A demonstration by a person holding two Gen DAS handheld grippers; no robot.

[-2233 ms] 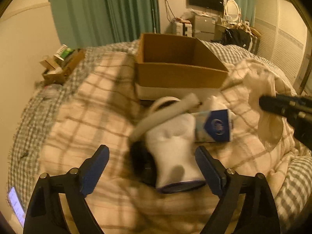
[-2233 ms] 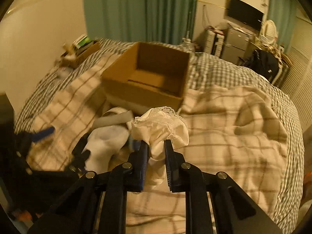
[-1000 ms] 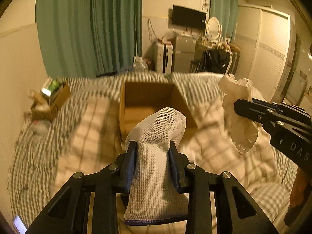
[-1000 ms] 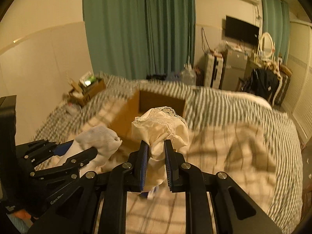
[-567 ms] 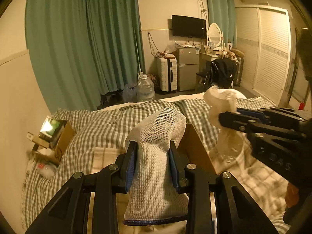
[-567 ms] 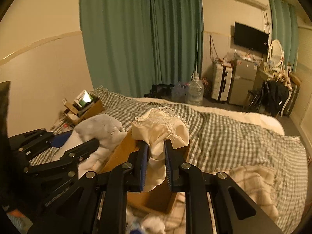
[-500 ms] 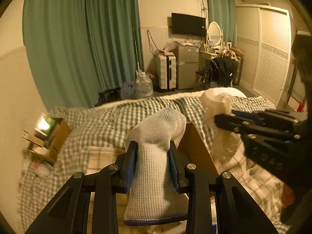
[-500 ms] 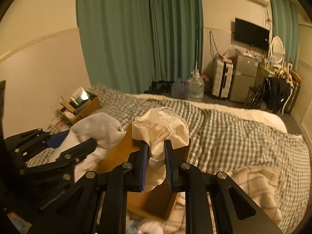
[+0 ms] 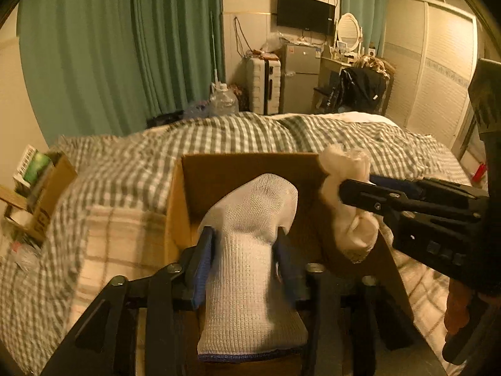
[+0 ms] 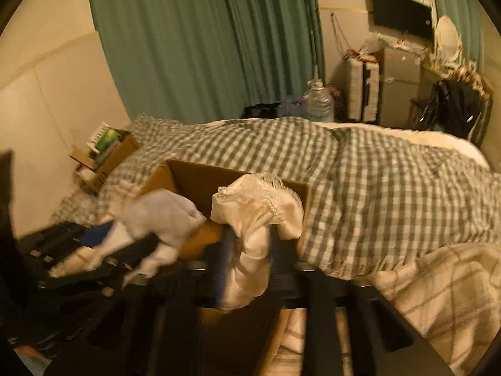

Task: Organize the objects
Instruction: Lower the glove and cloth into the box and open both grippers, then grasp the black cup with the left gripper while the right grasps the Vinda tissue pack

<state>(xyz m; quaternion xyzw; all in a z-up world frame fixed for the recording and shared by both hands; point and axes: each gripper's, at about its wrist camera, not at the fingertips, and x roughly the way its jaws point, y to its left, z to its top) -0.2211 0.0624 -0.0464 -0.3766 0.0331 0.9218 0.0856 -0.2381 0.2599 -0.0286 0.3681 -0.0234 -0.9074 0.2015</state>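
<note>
My left gripper (image 9: 245,260) is shut on a white knitted glove (image 9: 250,260) and holds it over the open brown cardboard box (image 9: 219,169) on the bed. My right gripper (image 10: 247,244) is shut on a cream lace-edged cloth (image 10: 256,210), held above the same box (image 10: 200,178). In the left wrist view the right gripper (image 9: 369,188) comes in from the right with the cloth (image 9: 347,200) over the box's right side. In the right wrist view the glove (image 10: 159,216) and left gripper sit blurred at the lower left.
The box rests on a bed with a green checked cover (image 9: 250,138) and a cream plaid blanket (image 9: 119,241). A small cardboard box of items (image 9: 37,188) stands at the bed's left. Green curtains, a suitcase (image 9: 263,84) and a water jug lie beyond.
Both grippers have moved forward and down over the cardboard box with their loads. The glove and the cloth stay gripped.
</note>
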